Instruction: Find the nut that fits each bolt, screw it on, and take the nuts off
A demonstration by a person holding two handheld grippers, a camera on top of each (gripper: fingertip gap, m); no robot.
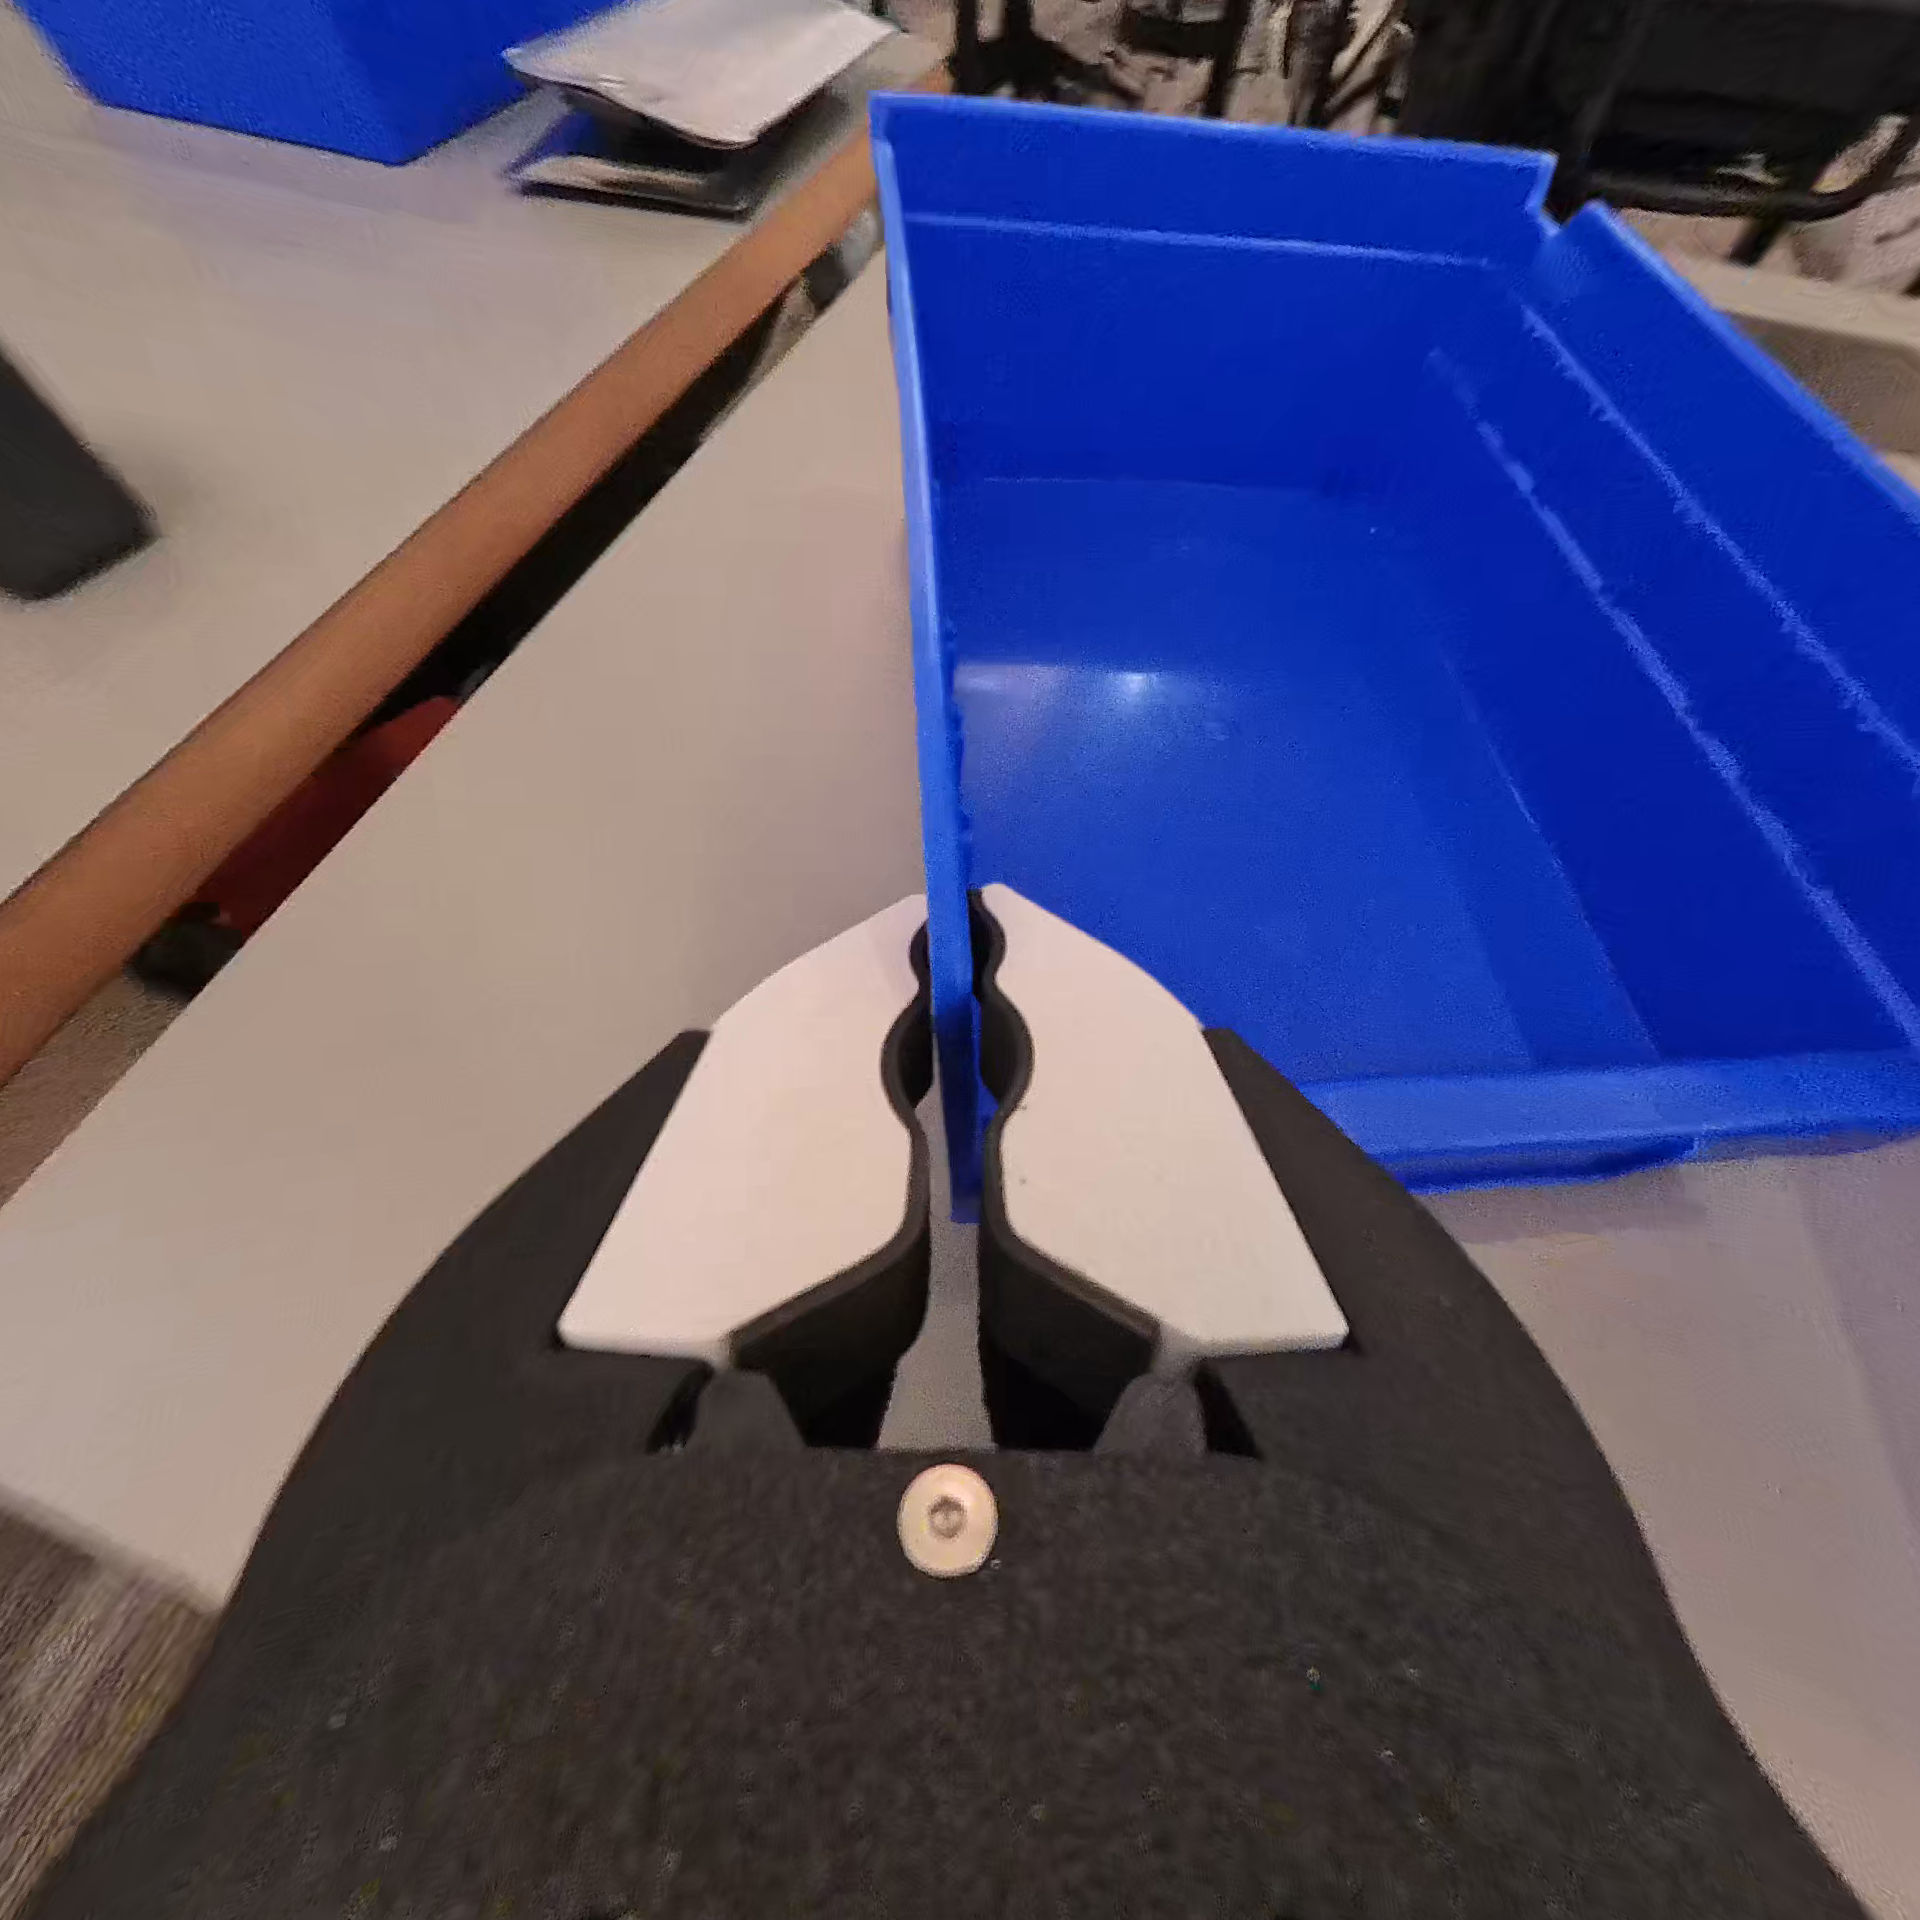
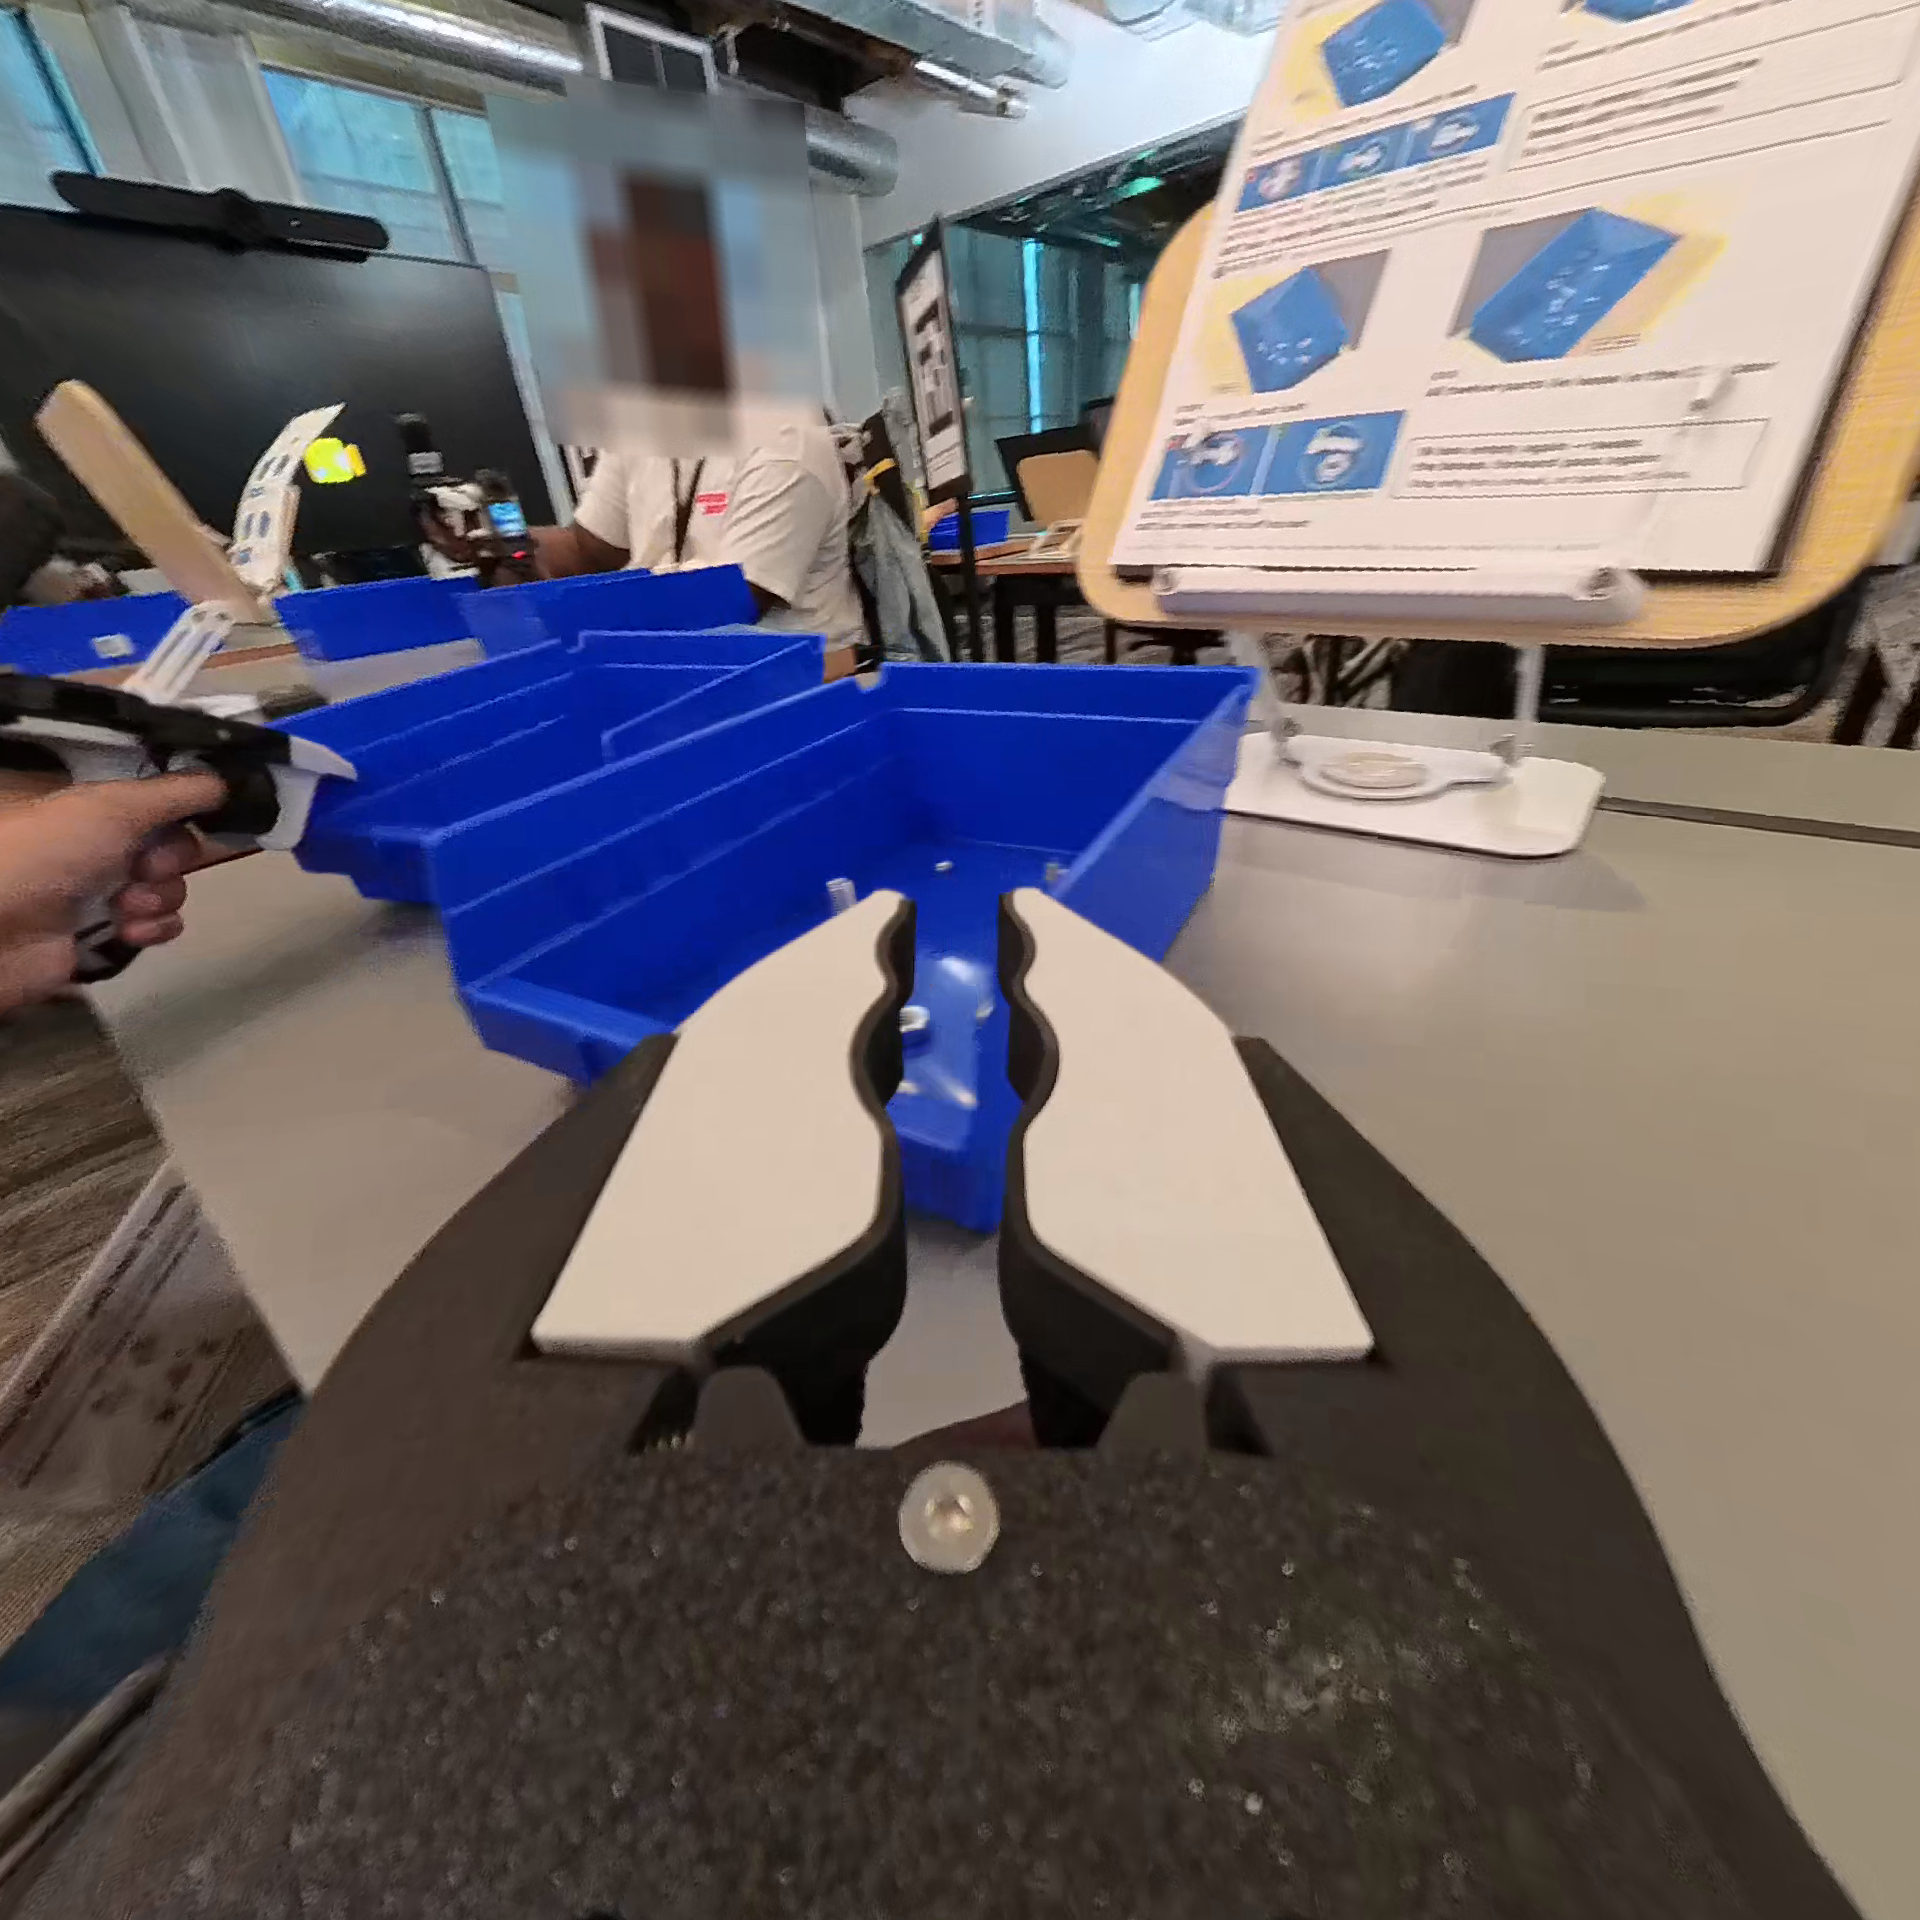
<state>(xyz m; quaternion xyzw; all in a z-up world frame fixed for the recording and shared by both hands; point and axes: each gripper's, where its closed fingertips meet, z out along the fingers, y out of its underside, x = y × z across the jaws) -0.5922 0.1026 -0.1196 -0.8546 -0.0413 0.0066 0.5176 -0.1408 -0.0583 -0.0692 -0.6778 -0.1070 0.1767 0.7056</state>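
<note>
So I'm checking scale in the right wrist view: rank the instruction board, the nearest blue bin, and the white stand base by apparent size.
1. Instruction board, though nearness may inflate it.
2. Nearest blue bin, partly hidden by the right gripper.
3. White stand base, clearly smallest.

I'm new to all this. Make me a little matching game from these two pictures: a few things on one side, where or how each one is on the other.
Things:
1. left gripper
2. right gripper
3. empty blue bin
4. instruction sheet

States:
A. open, holding nothing, pointed at a blue bin with small metal parts
B. propped on a stand at the far right of the table
C. clamped on a bin's side wall
D. nothing inside, gripped by one wall

Pairs: 1-C, 2-A, 3-D, 4-B
</note>
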